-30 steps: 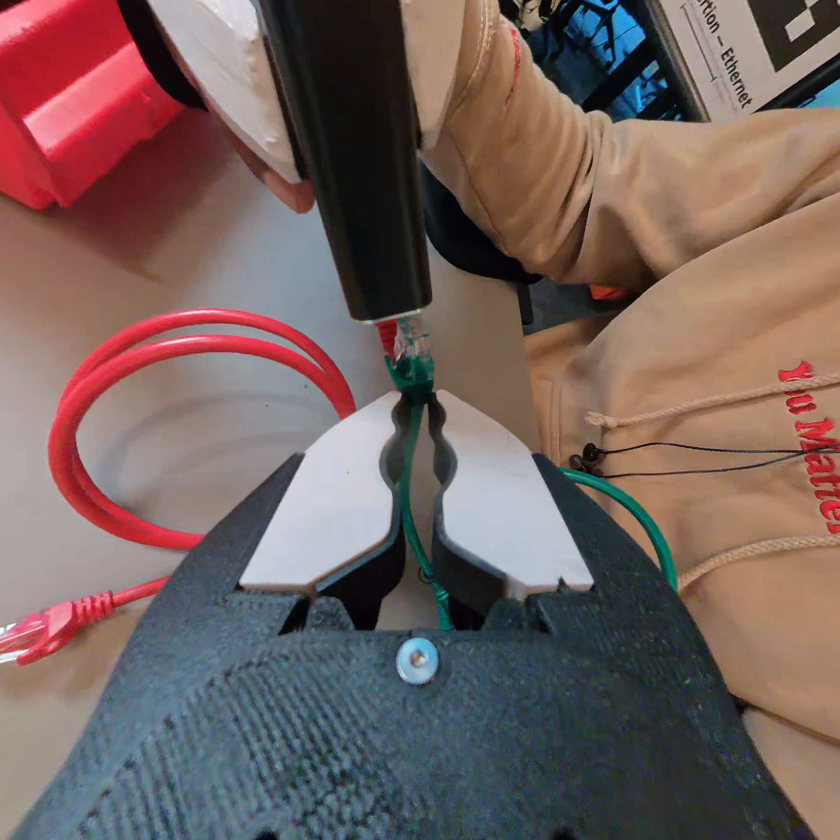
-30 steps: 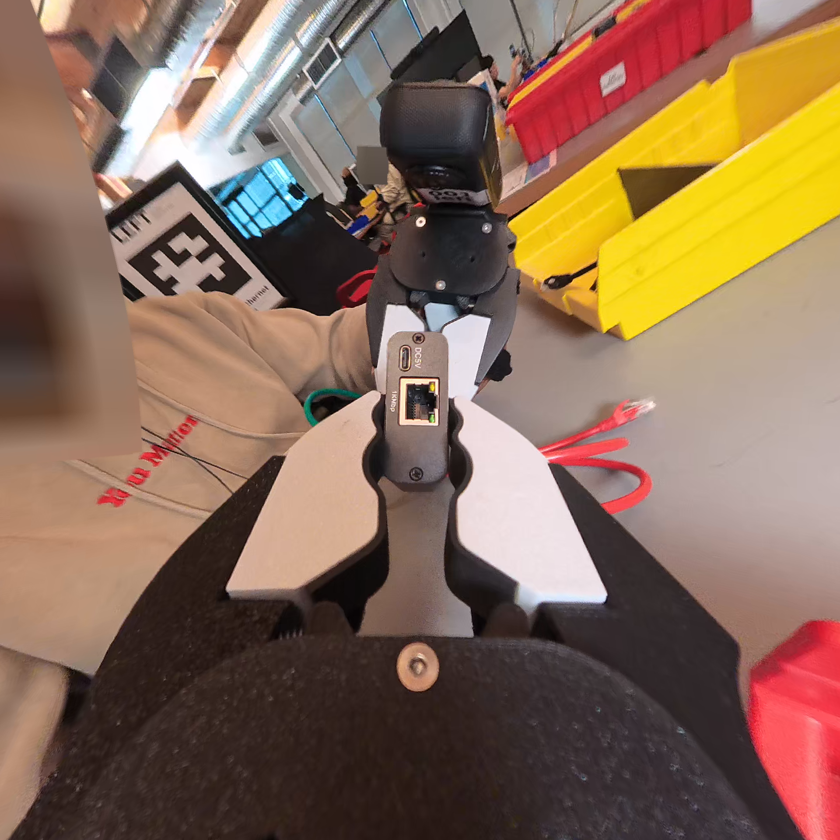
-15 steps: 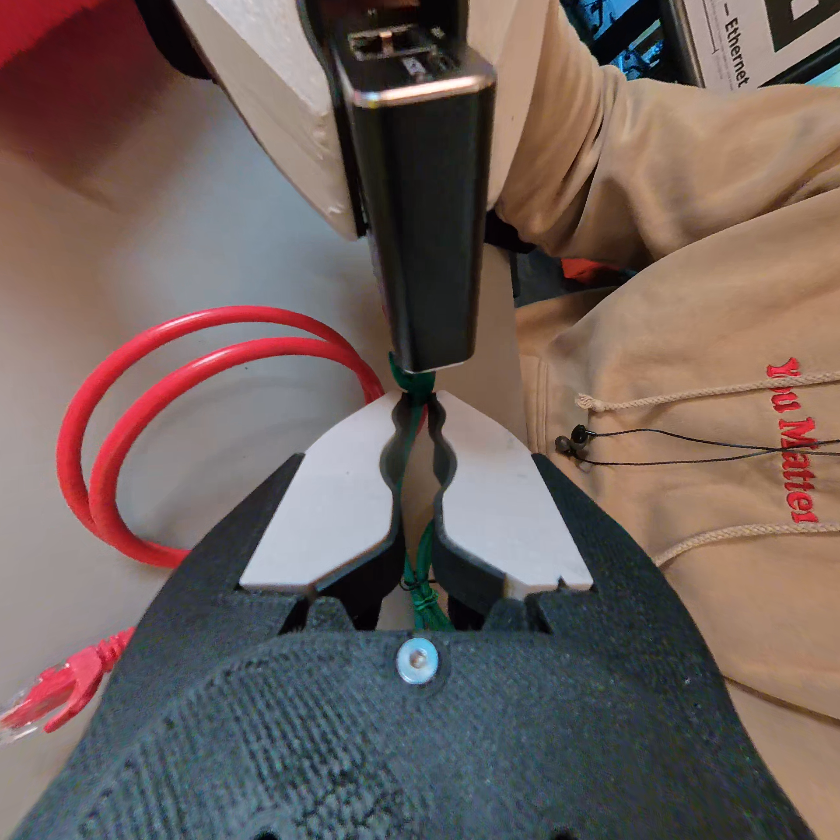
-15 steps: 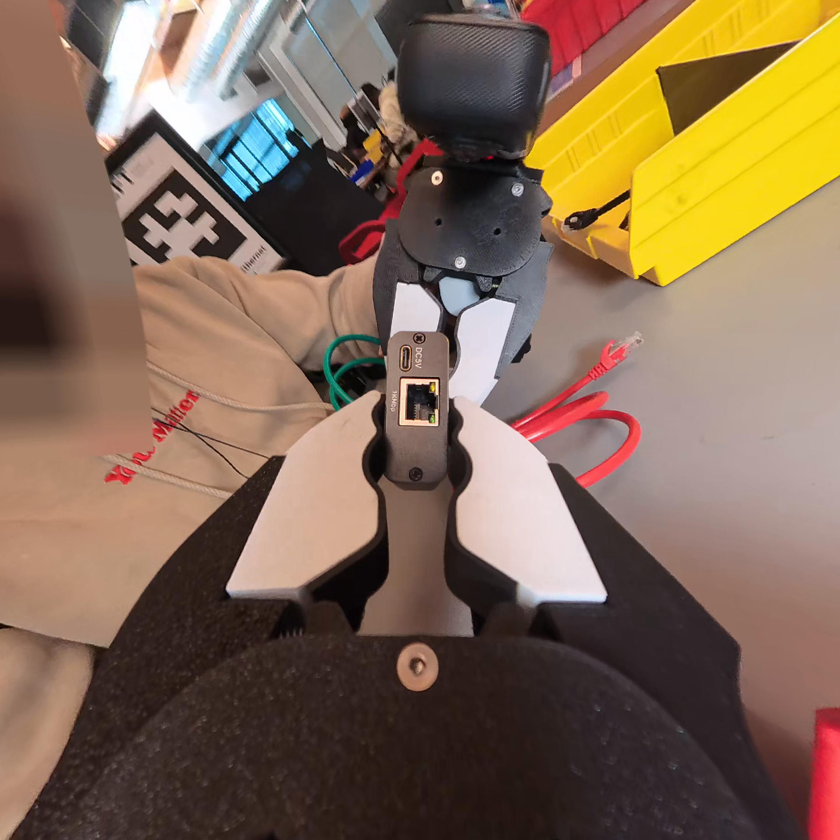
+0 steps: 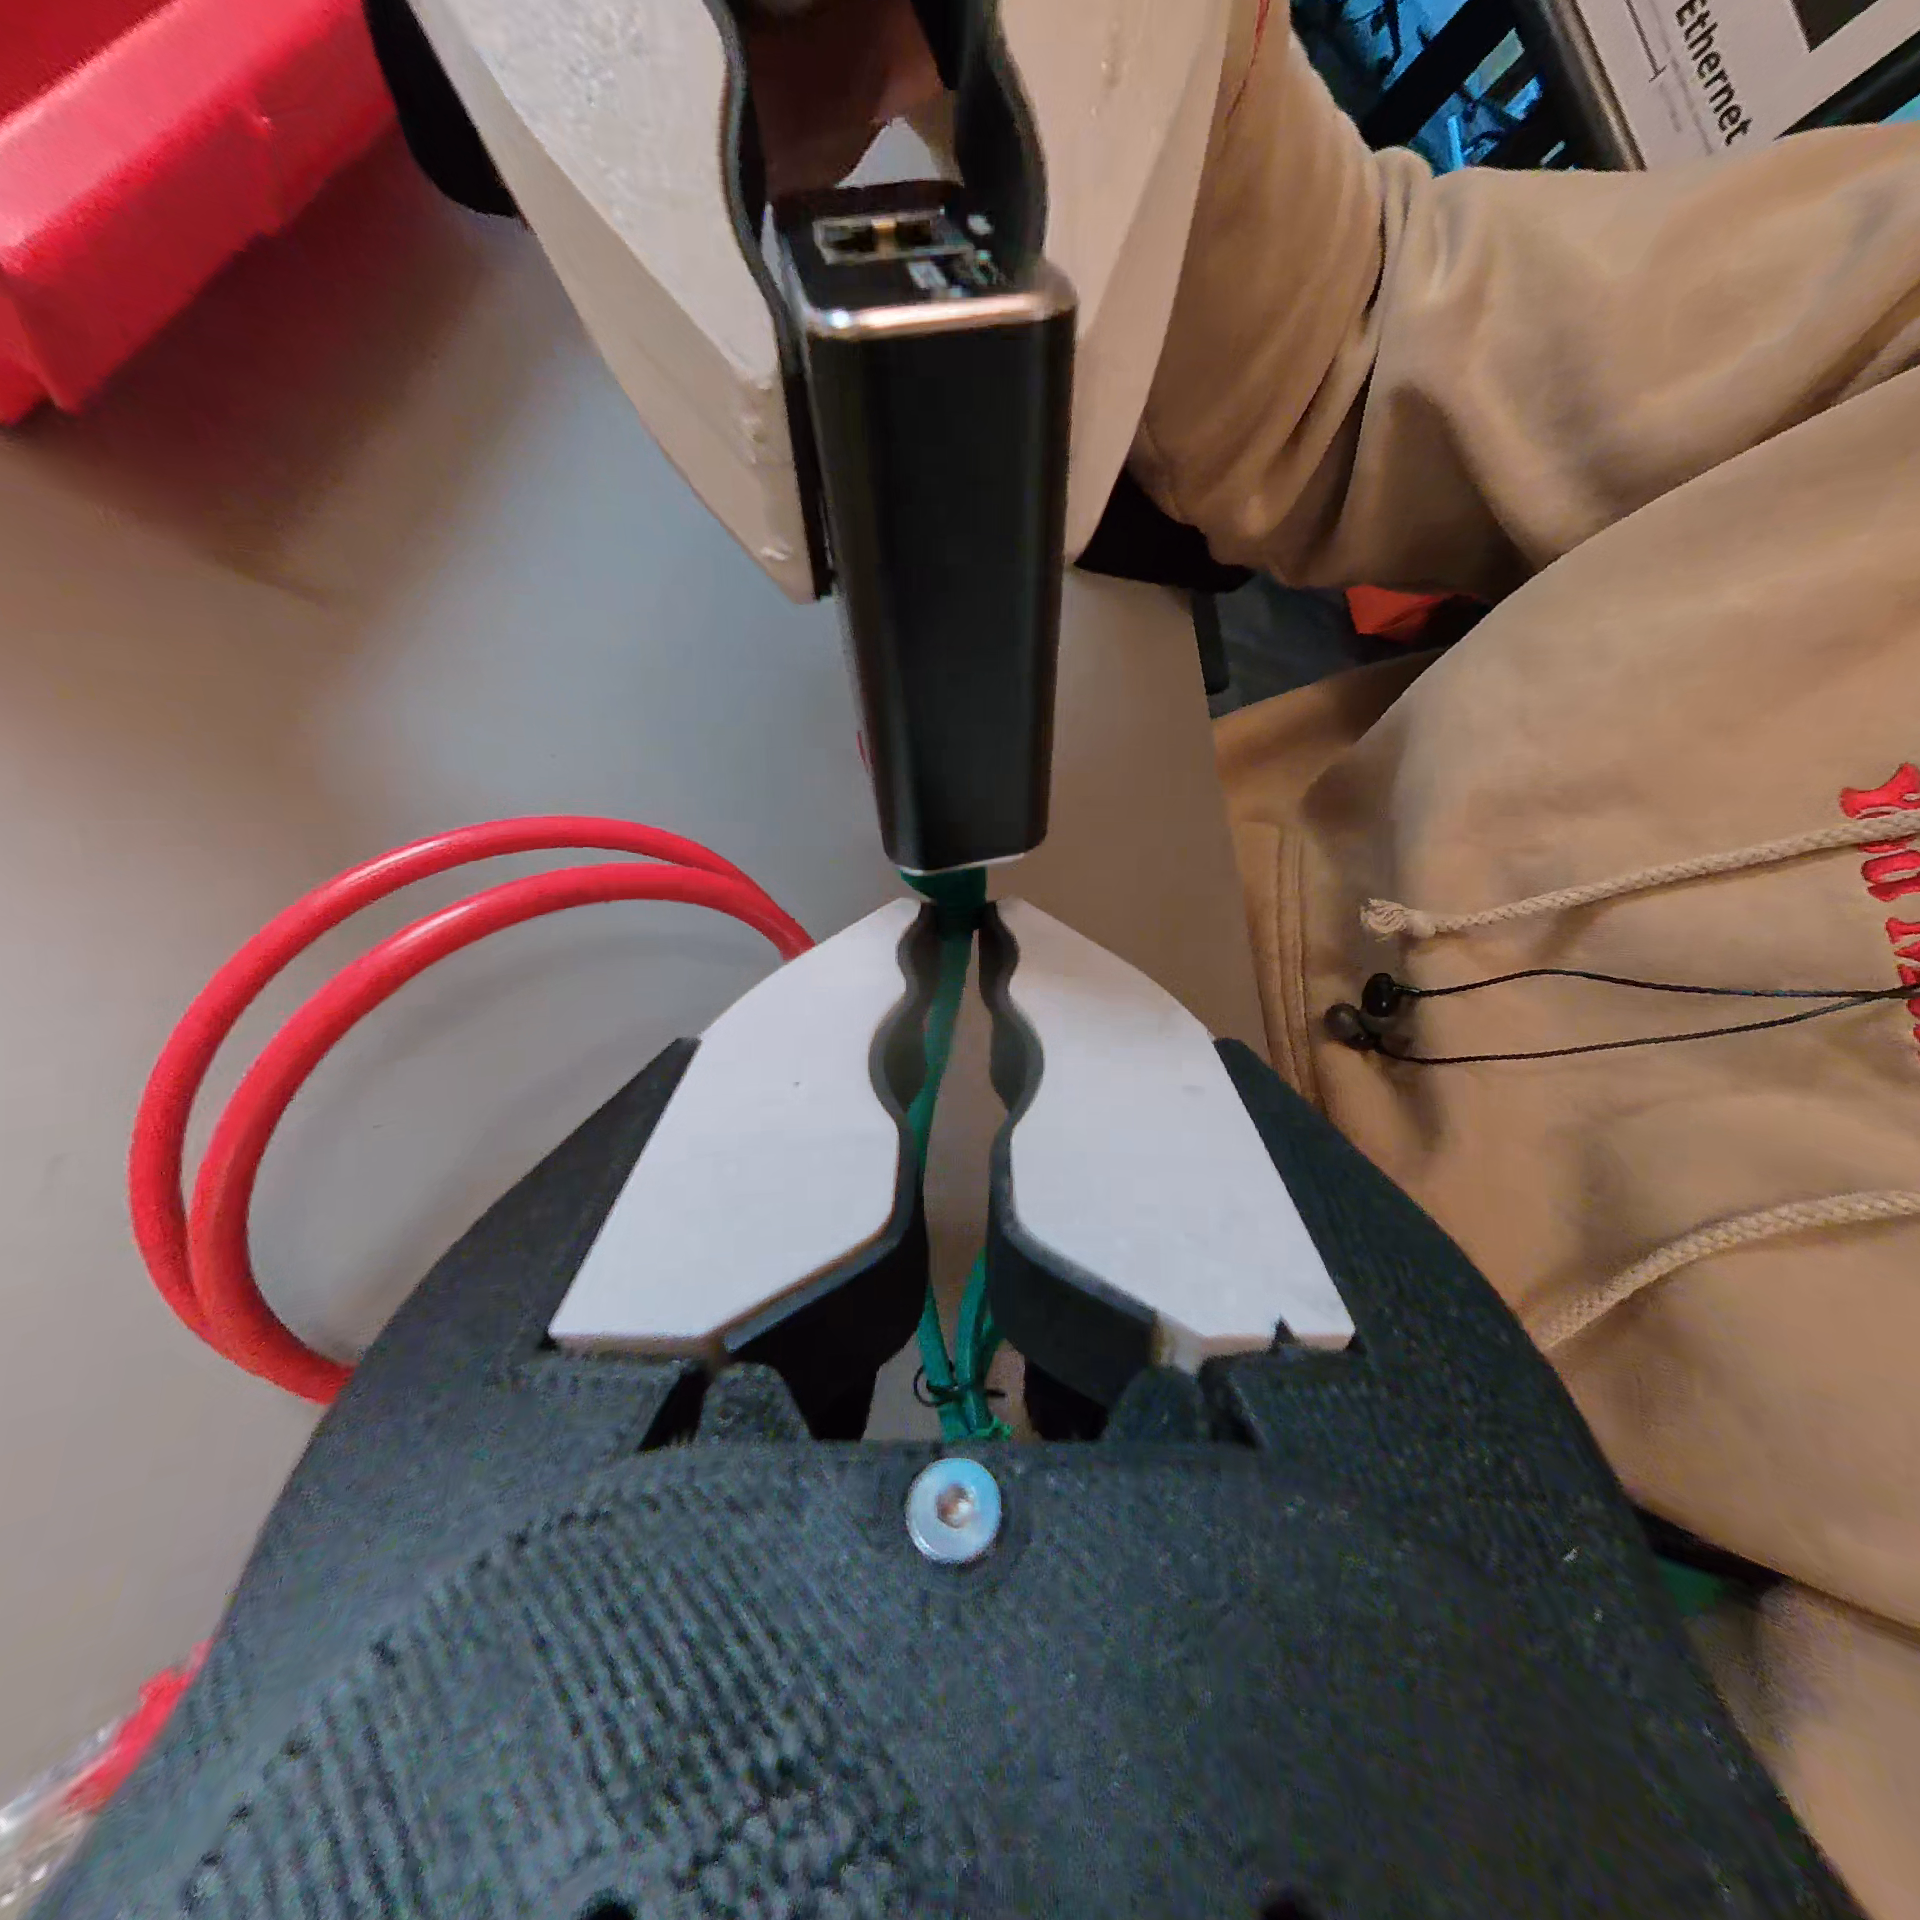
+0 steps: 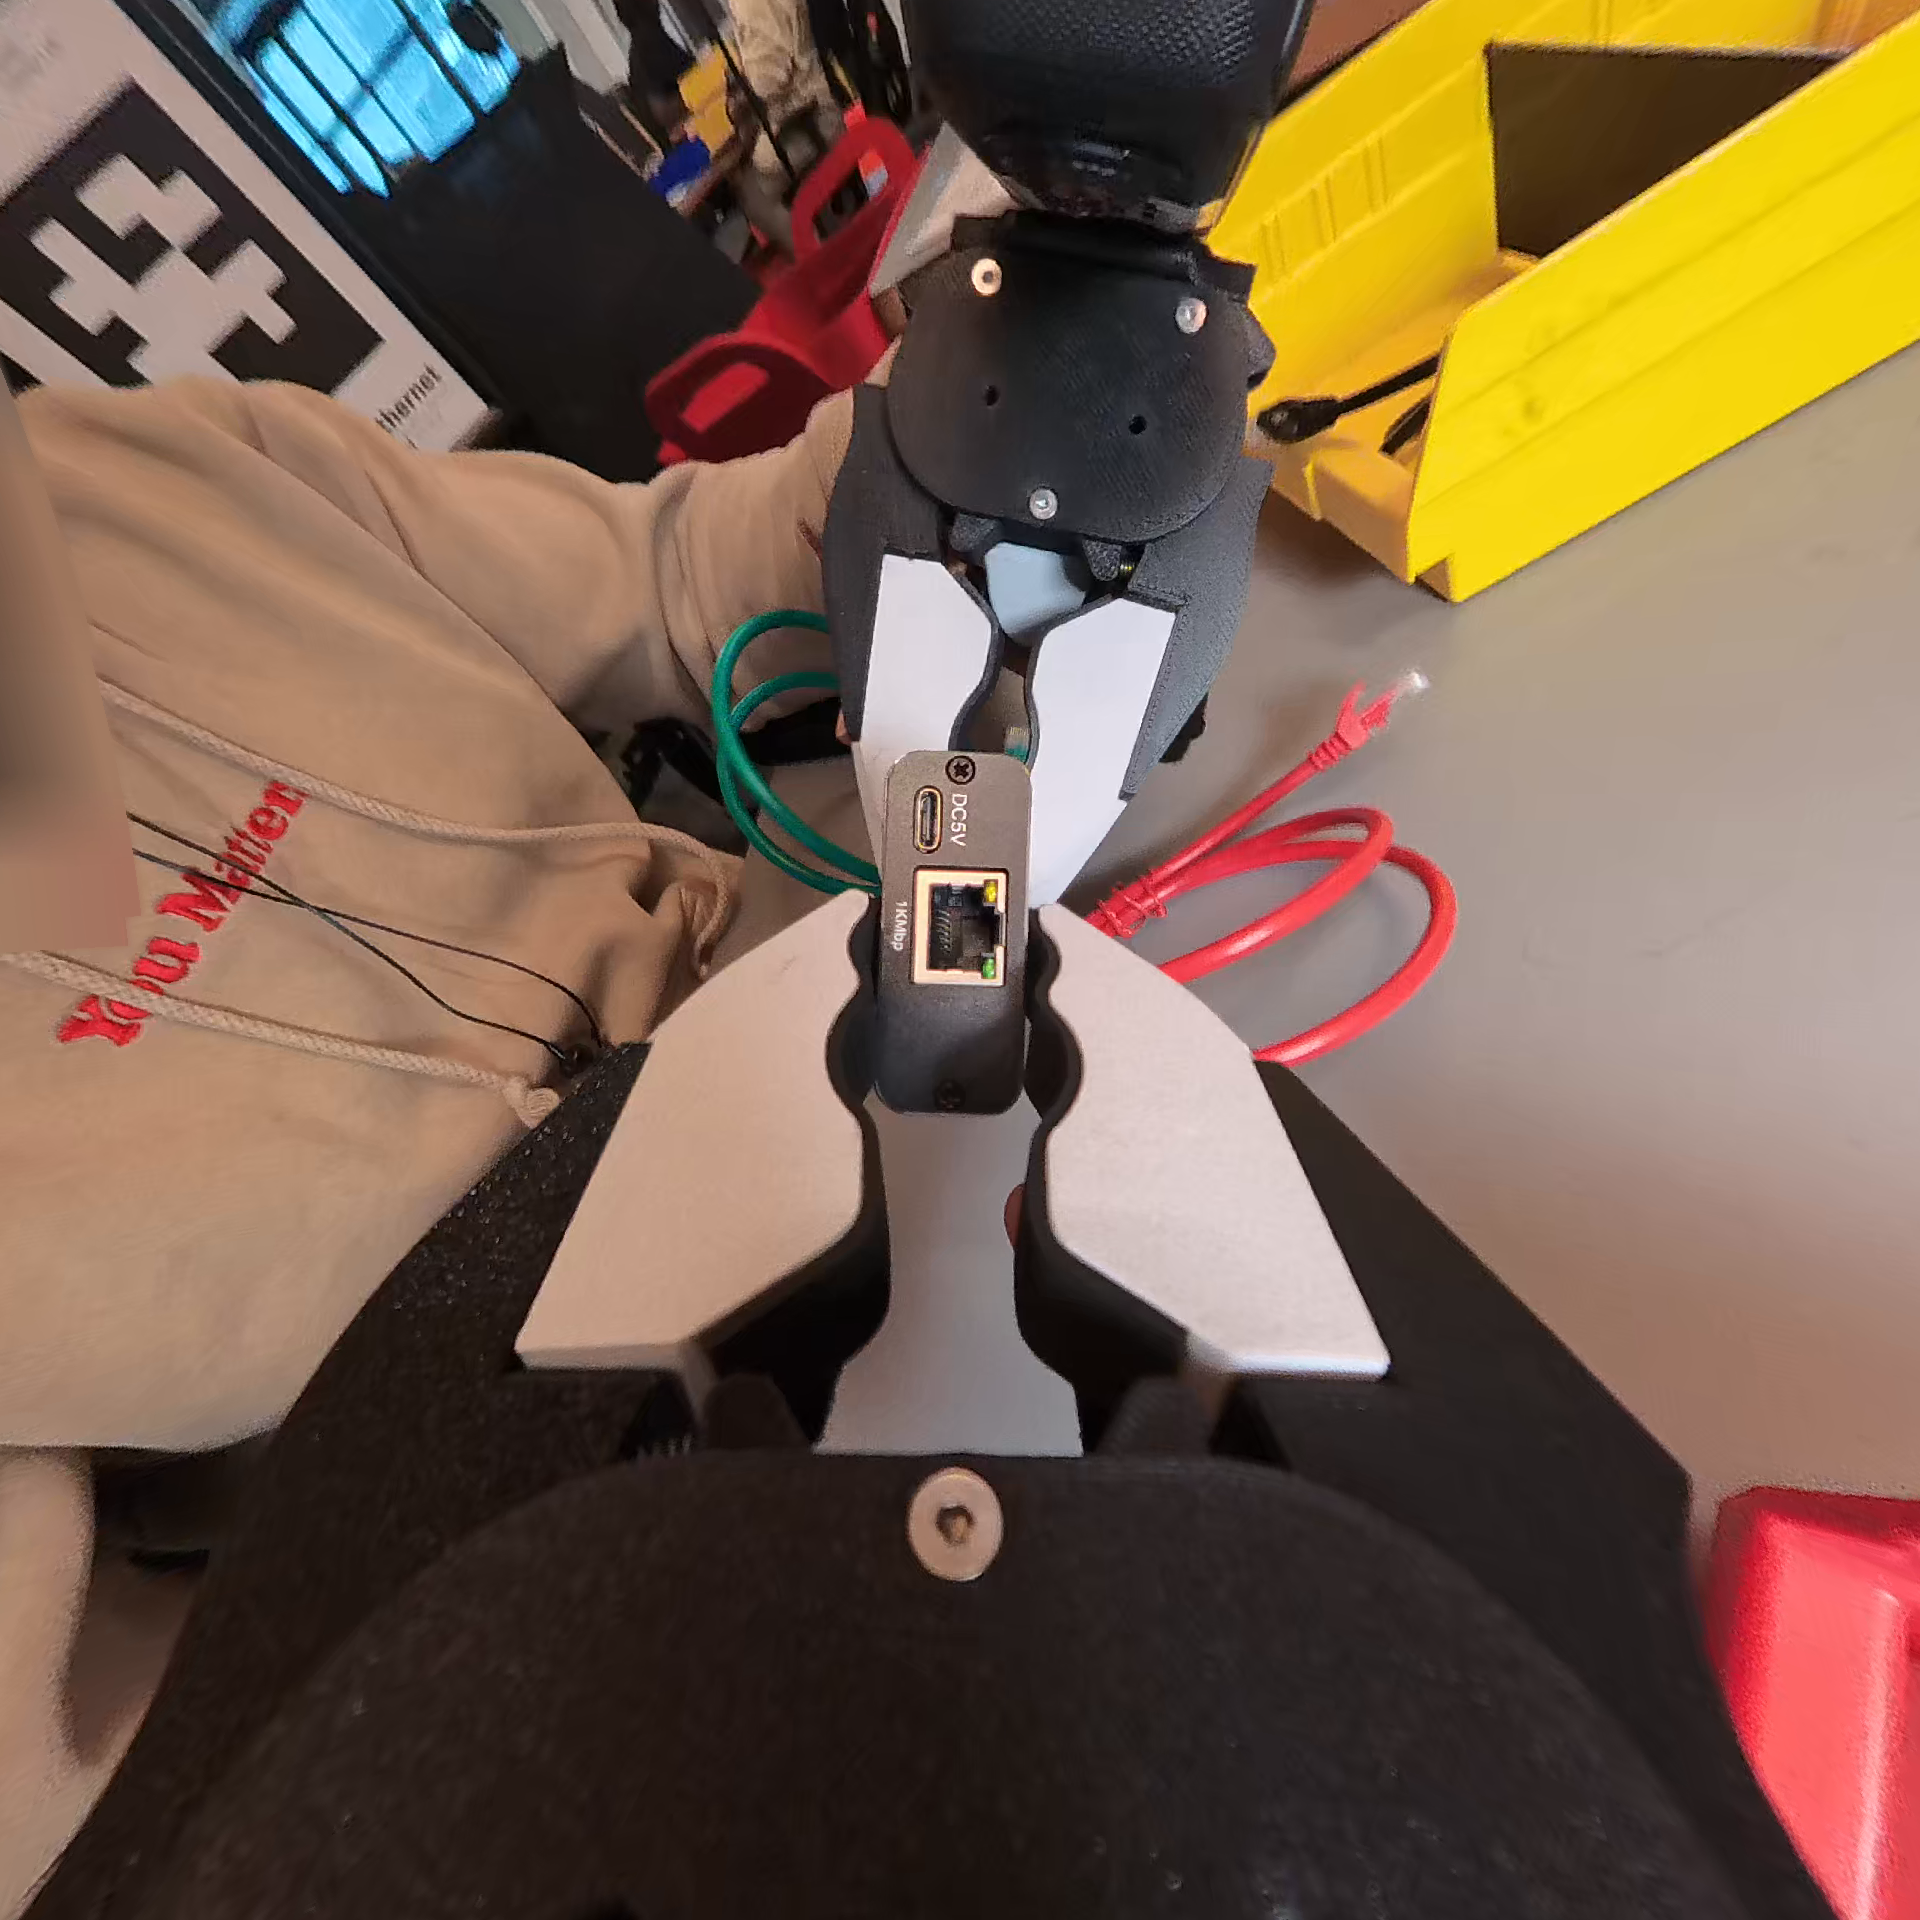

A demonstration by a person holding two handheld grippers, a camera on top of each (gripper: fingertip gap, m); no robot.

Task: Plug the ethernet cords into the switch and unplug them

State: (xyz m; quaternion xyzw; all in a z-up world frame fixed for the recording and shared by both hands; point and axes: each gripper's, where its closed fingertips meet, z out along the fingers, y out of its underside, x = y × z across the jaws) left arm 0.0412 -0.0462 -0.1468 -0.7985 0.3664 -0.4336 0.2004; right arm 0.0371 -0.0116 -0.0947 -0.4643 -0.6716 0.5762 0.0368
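Left gripper (image 5: 948,909): I have its fingers clamped on the green cord (image 5: 940,1049) just behind the plug, tips right at the switch's end face.
Right gripper (image 6: 954,914): I hold its fingers clamped on the sides of the switch (image 6: 956,925), which is lifted off the surface (image 6: 1558,935).
Switch: a slim black box held in the air between my two grippers; in the right wrist view the end turned toward me shows one network port with small lit lights and a smaller socket above it, both without plugs.
Green cord: its plug end meets the switch's far end; I cannot tell how deep it sits. The rest runs back between the left fingers, and loops (image 6: 758,748) hang beside the person's tan sweatshirt (image 6: 312,644).
Red cord (image 6: 1340,914): coiled loose on the surface, well apart from the switch, one plug (image 6: 1371,707) lying free toward the far edge.
Bins: yellow ones (image 6: 1621,312) at the far right corner; a red one (image 5: 156,197) near the right gripper.
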